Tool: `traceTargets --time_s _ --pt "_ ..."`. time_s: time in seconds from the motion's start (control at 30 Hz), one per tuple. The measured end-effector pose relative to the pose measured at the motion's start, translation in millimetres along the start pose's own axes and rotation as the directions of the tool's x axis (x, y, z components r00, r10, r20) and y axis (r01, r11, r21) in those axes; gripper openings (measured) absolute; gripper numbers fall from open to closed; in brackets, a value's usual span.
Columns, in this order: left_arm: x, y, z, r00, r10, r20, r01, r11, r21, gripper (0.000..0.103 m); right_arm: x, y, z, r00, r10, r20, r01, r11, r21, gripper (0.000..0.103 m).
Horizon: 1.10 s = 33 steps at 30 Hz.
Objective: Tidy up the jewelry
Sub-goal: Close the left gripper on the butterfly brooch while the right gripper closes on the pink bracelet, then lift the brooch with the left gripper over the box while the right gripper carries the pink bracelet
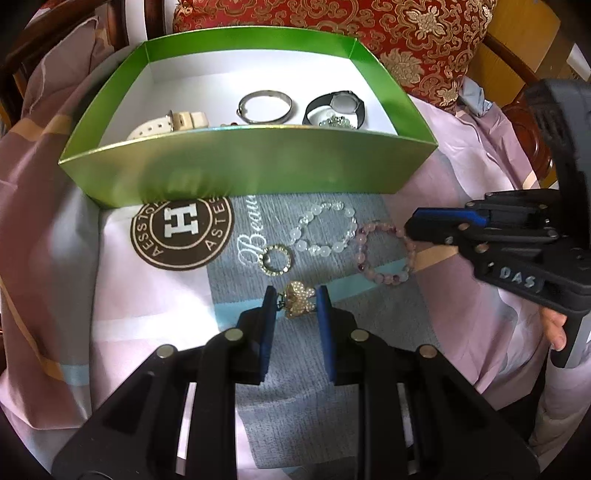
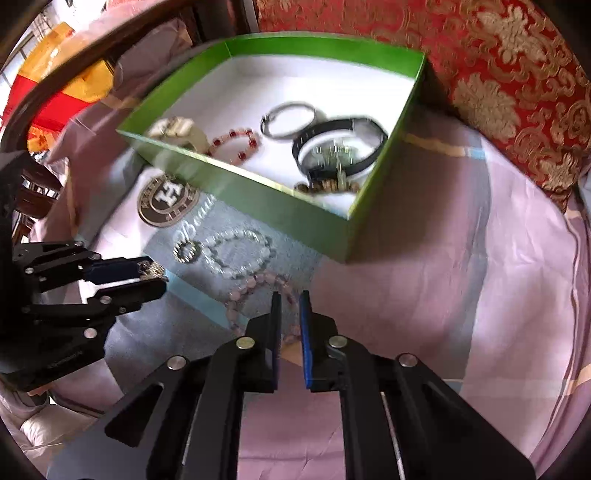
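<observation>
Bedding (image 1: 461, 184) in pink, grey and pale blue covers the surface in the left wrist view, with a red and gold cushion (image 1: 369, 33) at the far side. On it sits a green box (image 1: 251, 162) with a white floor, holding a cream watch (image 1: 170, 123), a silver bangle (image 1: 265, 107) and a black watch (image 1: 334, 107). Near the box on the cloth lie a white bead bracelet (image 1: 323, 229), a pink bead bracelet (image 1: 384, 254) to its right, and a small sparkly ring (image 1: 276, 259) to its left. The left gripper (image 1: 294, 295) has its jaws partly closed on a gold, pearl-studded charm (image 1: 297, 298). The right gripper (image 1: 410, 230) reaches in from the right; its tips are at the pink bracelet's far right edge, and its gap cannot be judged here. From the right wrist view, blurred, the box also holds a red bead bracelet (image 2: 236, 144). The right gripper's narrowly parted jaws straddle the pink bracelet's beads, whether pinching them is unclear.
</observation>
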<state>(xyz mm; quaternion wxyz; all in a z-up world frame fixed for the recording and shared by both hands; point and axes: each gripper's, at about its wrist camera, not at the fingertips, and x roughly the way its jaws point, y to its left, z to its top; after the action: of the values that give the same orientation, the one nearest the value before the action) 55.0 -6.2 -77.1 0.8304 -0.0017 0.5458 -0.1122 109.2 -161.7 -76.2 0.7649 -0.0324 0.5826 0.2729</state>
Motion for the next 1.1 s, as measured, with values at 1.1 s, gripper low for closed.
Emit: traceTargets --time_s 1.1 --pt "-26 -5 5 0.997 0.037 0.07 -0.039 0.999 0.019 0.022 -65 33 0 0.984 -0.02 0.179 0.036 0.995 -0.088 0.007"
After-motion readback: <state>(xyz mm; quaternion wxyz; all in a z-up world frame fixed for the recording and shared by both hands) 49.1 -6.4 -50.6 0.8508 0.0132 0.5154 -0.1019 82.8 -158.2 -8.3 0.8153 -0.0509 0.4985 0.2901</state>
